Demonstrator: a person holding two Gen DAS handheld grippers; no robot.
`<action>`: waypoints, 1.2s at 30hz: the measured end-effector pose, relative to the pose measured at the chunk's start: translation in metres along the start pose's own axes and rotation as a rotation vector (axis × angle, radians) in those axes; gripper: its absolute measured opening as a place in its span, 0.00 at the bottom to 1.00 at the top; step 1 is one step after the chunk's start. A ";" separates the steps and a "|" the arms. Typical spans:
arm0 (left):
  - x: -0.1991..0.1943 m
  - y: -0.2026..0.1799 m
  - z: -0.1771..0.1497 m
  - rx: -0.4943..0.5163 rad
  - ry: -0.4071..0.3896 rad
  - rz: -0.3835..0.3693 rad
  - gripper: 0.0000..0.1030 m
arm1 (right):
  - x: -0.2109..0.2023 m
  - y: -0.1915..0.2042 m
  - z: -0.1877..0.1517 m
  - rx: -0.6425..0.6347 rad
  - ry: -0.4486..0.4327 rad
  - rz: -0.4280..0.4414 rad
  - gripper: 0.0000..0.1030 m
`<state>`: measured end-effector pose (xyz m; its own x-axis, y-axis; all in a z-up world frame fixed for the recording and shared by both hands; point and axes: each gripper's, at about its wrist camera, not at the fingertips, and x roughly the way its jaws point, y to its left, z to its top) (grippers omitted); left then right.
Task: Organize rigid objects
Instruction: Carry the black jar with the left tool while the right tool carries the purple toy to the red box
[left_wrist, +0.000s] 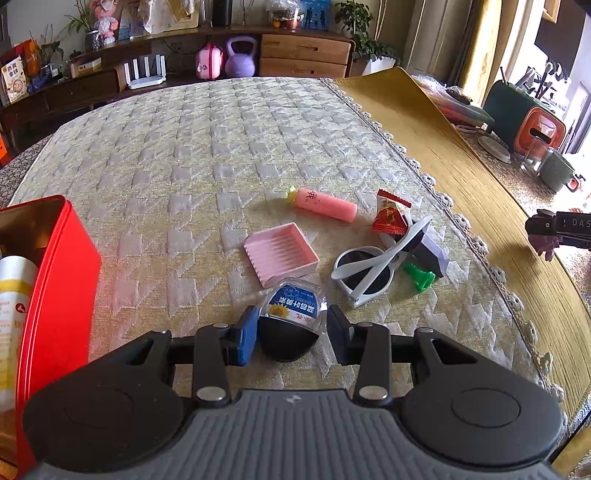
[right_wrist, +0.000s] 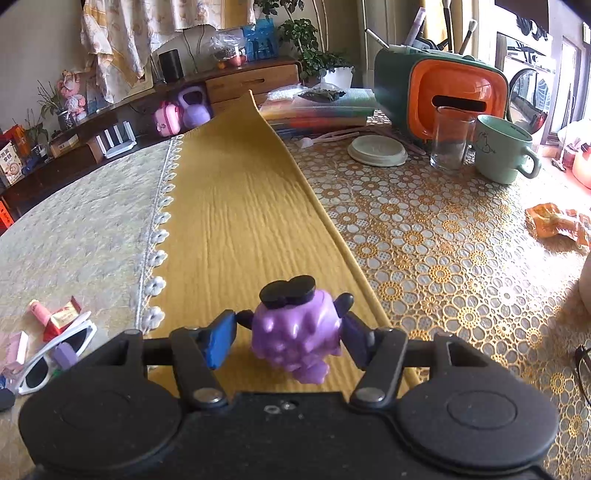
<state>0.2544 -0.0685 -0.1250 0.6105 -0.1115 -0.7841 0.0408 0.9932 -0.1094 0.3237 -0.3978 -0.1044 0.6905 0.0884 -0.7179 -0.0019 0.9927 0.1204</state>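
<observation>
My left gripper (left_wrist: 291, 326) is shut on a small clear bottle with a black cap and a blue sunflower label (left_wrist: 293, 312), low over the quilted cloth. Beyond it lie a pink ridged tray (left_wrist: 280, 253), a pink tube (left_wrist: 325, 203), white sunglasses (left_wrist: 365, 269), a red candy packet (left_wrist: 389, 218), a purple block (left_wrist: 434, 253) and a green piece (left_wrist: 419, 277). A red tin (left_wrist: 59, 273) stands open at the left with a white can (left_wrist: 14, 291) inside. My right gripper (right_wrist: 291, 332) is shut on a purple toy figure (right_wrist: 295, 332) above the yellow cloth (right_wrist: 240, 221).
On the flower-patterned cover to the right stand a glass (right_wrist: 452, 136), a green mug (right_wrist: 502, 147), a round lid (right_wrist: 376, 149) and a green and orange box (right_wrist: 443, 92). An orange wrapper (right_wrist: 557, 223) lies nearer. A low wooden shelf with clutter lines the far wall.
</observation>
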 end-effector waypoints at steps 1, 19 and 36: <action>-0.002 0.001 -0.002 -0.002 0.003 0.000 0.38 | -0.006 0.005 -0.004 -0.010 0.000 0.013 0.59; -0.059 0.028 -0.028 -0.087 0.027 -0.004 0.38 | -0.095 0.092 -0.046 -0.132 0.002 0.204 0.59; -0.133 0.077 -0.038 -0.176 -0.032 -0.004 0.38 | -0.153 0.200 -0.053 -0.296 -0.018 0.369 0.59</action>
<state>0.1463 0.0217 -0.0527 0.6353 -0.1115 -0.7642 -0.0940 0.9710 -0.2198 0.1789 -0.2089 -0.0071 0.6170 0.4408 -0.6519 -0.4541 0.8760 0.1626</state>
